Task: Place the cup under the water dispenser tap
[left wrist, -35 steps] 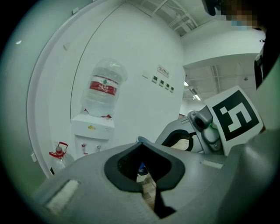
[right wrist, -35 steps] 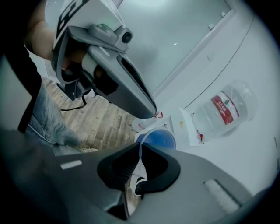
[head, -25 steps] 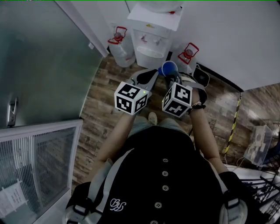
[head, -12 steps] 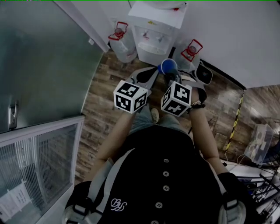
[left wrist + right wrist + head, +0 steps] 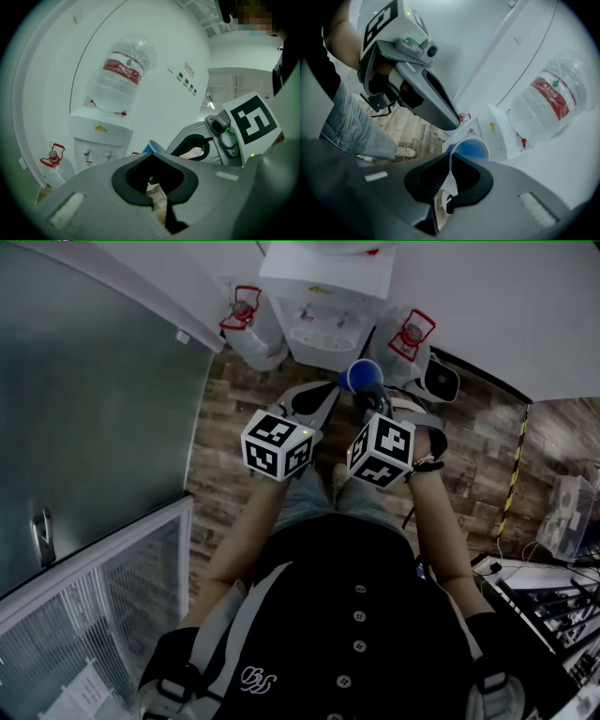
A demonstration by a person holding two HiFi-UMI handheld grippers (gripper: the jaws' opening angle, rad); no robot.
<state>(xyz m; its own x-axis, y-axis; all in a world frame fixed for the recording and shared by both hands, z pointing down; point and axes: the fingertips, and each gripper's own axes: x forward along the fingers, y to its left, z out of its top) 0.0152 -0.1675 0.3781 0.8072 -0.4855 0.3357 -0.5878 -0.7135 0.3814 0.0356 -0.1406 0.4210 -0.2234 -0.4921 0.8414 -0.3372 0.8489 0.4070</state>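
A blue cup [image 5: 363,376] hangs by its rim in my right gripper [image 5: 367,401], which is shut on the thin cup wall [image 5: 469,150]. The cup is a short way in front of the white water dispenser [image 5: 323,296], whose two taps [image 5: 322,317] sit above a recessed tray. My left gripper [image 5: 319,397] is beside the cup on its left, jaws shut with nothing between them [image 5: 152,161]. In the left gripper view the dispenser [image 5: 101,136] stands ahead at the left, and the cup's edge [image 5: 151,147] shows just over the jaws.
Two spare water bottles with red handles [image 5: 246,320] [image 5: 412,336] stand on the wood floor either side of the dispenser. A large inverted bottle [image 5: 122,70] tops it. A glass partition [image 5: 94,409] and a glass-door cabinet [image 5: 94,615] line the left.
Both grippers have moved forward toward the dispenser, and the blue cup has gone with the right one. The jaws look the same.
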